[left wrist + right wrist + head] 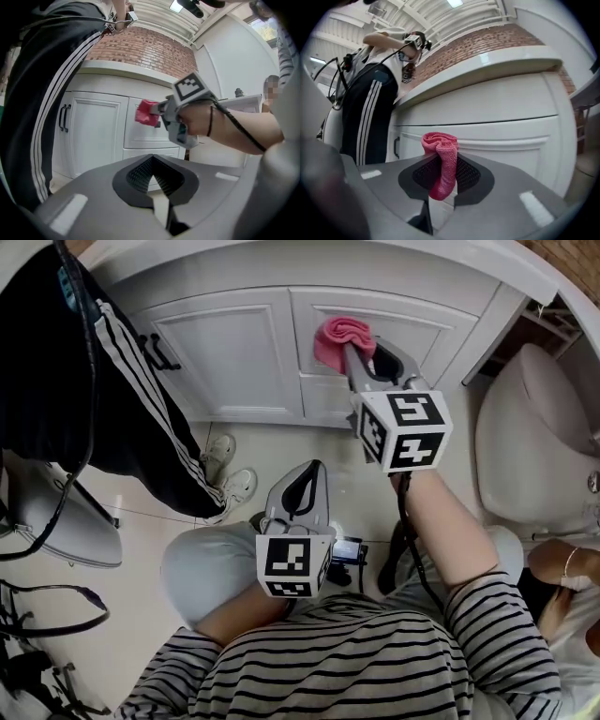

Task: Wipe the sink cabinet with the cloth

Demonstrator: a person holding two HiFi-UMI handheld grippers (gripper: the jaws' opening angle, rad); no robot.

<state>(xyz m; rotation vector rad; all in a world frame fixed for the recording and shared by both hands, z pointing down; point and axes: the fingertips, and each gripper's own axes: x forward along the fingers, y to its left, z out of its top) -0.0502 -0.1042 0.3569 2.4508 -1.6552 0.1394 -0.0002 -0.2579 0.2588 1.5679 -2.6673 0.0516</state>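
The right gripper is clenched on the pink cloth. The cloth is pinched between its fingers, one end hanging inside them and a folded bunch poking past the tips against the white sink cabinet. The left gripper hangs low by the person's knee, jaws closed on nothing.

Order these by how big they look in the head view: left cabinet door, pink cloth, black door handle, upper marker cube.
1. left cabinet door
2. upper marker cube (nearer the camera, so its lead over the cloth is unsure)
3. pink cloth
4. black door handle
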